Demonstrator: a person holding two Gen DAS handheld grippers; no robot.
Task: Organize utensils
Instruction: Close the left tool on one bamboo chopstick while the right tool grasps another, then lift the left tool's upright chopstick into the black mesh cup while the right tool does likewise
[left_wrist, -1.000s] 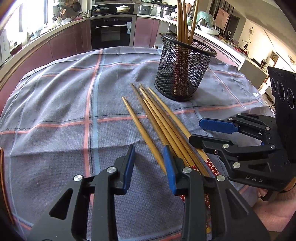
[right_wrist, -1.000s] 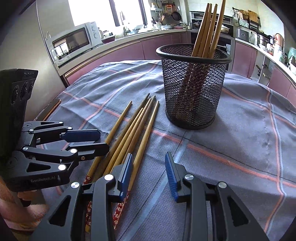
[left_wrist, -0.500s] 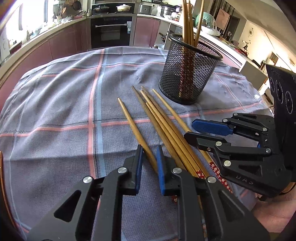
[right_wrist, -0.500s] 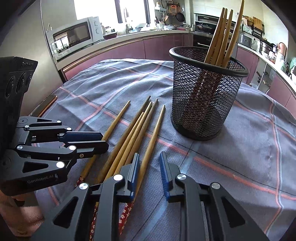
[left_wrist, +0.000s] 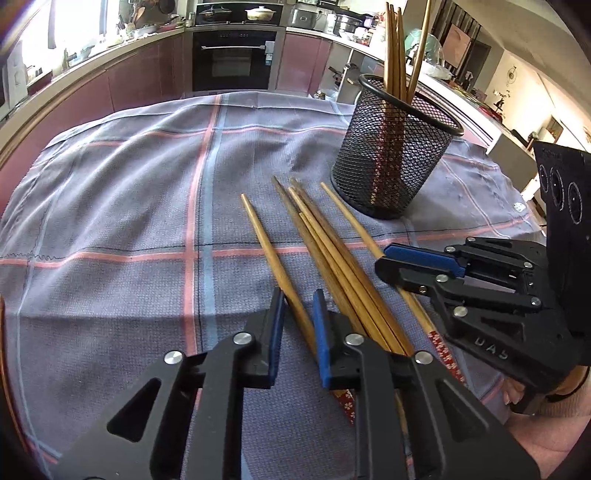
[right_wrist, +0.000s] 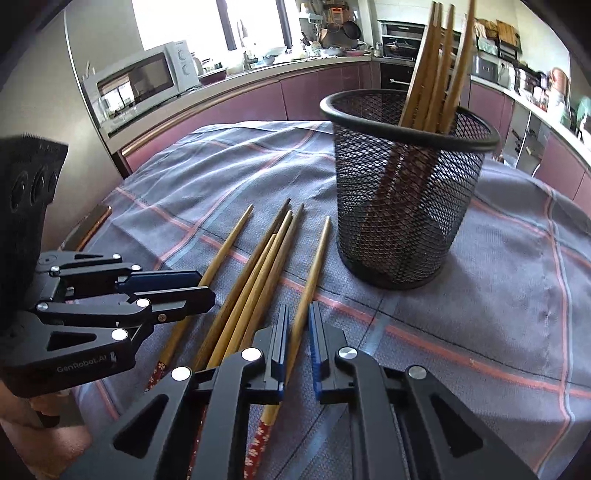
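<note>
My left tool (left_wrist: 298, 321) is clamped on the leftmost chopstick (left_wrist: 266, 246); my right tool (right_wrist: 296, 334) is clamped on the rightmost chopstick (right_wrist: 313, 269), near the mesh cup (right_wrist: 402, 206).

Smooth, lightly glossy wooden chopsticks (left_wrist: 325, 254), some with red flower-patterned ends, lie on a matt woven cloth (left_wrist: 110, 229) of grey-blue with pink stripes. A black wire-mesh metal holder (right_wrist: 402, 192) stands at the far right. Both grippers are matt black plastic with shiny metal rivets and ribbed blue pads (right_wrist: 314, 343). The far cabinets (right_wrist: 236, 107) look glossy plum.
</note>
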